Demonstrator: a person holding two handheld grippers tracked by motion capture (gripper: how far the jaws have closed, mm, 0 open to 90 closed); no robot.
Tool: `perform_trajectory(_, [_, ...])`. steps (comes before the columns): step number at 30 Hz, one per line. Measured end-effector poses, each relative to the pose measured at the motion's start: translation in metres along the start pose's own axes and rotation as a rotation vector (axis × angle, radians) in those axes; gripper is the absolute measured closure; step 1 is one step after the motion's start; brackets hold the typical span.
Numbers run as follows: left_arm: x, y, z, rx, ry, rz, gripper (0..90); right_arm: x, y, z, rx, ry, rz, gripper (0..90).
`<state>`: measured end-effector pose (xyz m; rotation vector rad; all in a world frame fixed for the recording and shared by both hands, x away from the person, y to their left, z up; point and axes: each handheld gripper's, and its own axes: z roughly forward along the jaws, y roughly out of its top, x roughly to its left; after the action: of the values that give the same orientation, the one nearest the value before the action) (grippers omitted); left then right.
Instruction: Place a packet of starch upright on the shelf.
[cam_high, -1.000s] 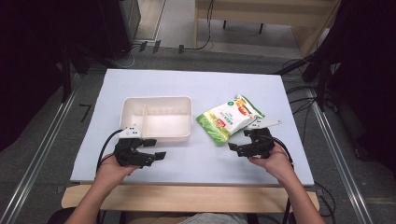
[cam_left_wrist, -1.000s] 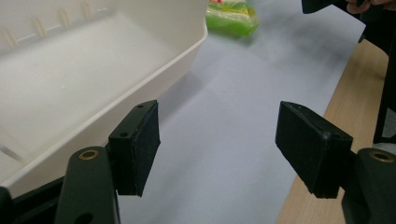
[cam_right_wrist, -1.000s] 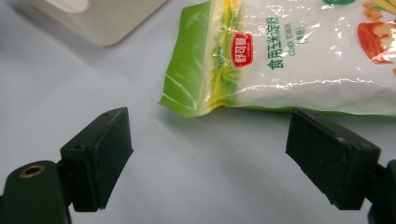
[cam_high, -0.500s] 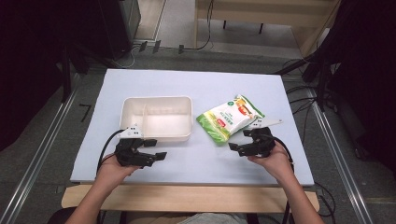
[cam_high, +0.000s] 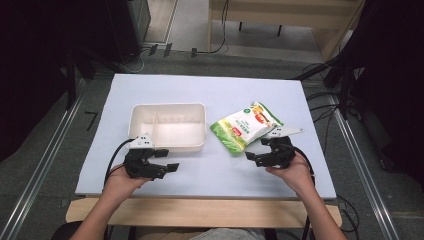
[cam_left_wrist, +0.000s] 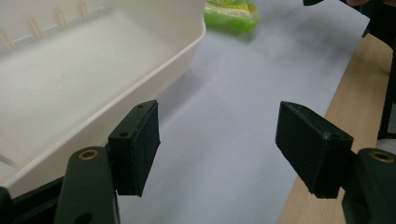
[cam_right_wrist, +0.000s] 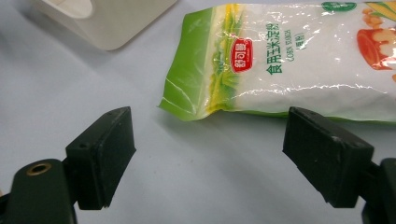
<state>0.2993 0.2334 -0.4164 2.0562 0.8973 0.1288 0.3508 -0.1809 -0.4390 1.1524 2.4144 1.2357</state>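
Corn starch bag lies flat on the counter, just ahead of the right hand-held gripper; the left hand-held gripper sits beside the white tray, jaws apart. Left gripper view: tray wall close. Right gripper view: jaws apart, the bag's green end nearest; likely soft, slick film, so pinch that sealed edge

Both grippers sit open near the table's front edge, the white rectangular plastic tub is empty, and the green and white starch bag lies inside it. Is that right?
Not quite: the green and white starch bag lies on the table beside the white rectangular plastic tub, toward the right gripper, as the high view shows. The rest holds: the tub is empty, and both the left gripper and the right have their jaws open.
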Motion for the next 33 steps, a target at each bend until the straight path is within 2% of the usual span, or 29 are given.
perform_trajectory(1, [0.000,0.000,0.000,-0.002,-0.005,-0.004,31.2,0.000,0.000,0.000,-0.001,0.000,-0.002,19.3])
perform_trajectory(2, [0.001,0.000,0.000,0.002,-0.003,0.000,31.2,-0.001,0.001,-0.002,-0.007,0.005,-0.012,25.0])
perform_trajectory(3, [0.001,0.000,0.000,0.002,-0.003,0.000,31.2,-0.001,0.001,-0.002,-0.007,0.005,-0.012,25.0])
perform_trajectory(4, [0.001,0.000,0.000,0.007,-0.005,0.000,31.2,-0.002,0.002,-0.004,-0.023,-0.013,-0.033,26.2])
perform_trajectory(6, [0.001,0.000,0.000,0.007,-0.007,0.000,31.1,-0.002,0.002,-0.005,-0.028,-0.017,-0.031,26.3])
perform_trajectory(7, [0.001,0.000,0.000,0.007,-0.011,-0.002,30.9,-0.003,0.002,-0.006,-0.038,-0.011,-0.019,26.6])
perform_trajectory(11, [0.001,0.000,0.001,0.008,-0.006,-0.005,30.6,-0.004,0.002,-0.005,-0.022,0.001,-0.017,28.0])
perform_trajectory(16, [0.001,0.000,0.000,0.009,-0.002,-0.005,30.7,-0.004,0.003,-0.006,-0.027,0.006,-0.015,30.0])
perform_trajectory(18, [0.001,0.000,0.001,0.011,-0.008,0.000,30.8,-0.006,0.004,-0.006,-0.022,0.026,0.003,32.1])
perform_trajectory(25, [0.001,0.000,0.000,0.002,-0.001,-0.004,30.8,-0.011,0.004,-0.007,-0.012,0.036,0.033,28.5])
perform_trajectory(28, [0.001,0.000,-0.001,-0.003,-0.004,-0.005,30.8,-0.017,0.005,-0.010,-0.013,0.023,0.038,29.3])
perform_trajectory(30, [0.001,-0.001,-0.001,0.002,0.003,-0.006,30.8,-0.026,0.006,-0.014,-0.021,0.010,0.058,40.8])
perform_trajectory(31, [0.001,-0.001,-0.001,0.002,0.003,-0.006,30.8,-0.026,0.006,-0.014,-0.021,0.010,0.058,40.8])
perform_trajectory(32, [0.001,-0.002,-0.002,-0.001,-0.001,-0.009,30.8,-0.032,0.008,-0.014,-0.016,-0.034,0.064,44.9])
perform_trajectory(33, [0.001,-0.002,-0.003,-0.001,0.001,-0.006,30.8,-0.034,0.008,-0.013,-0.013,-0.047,0.064,46.0])
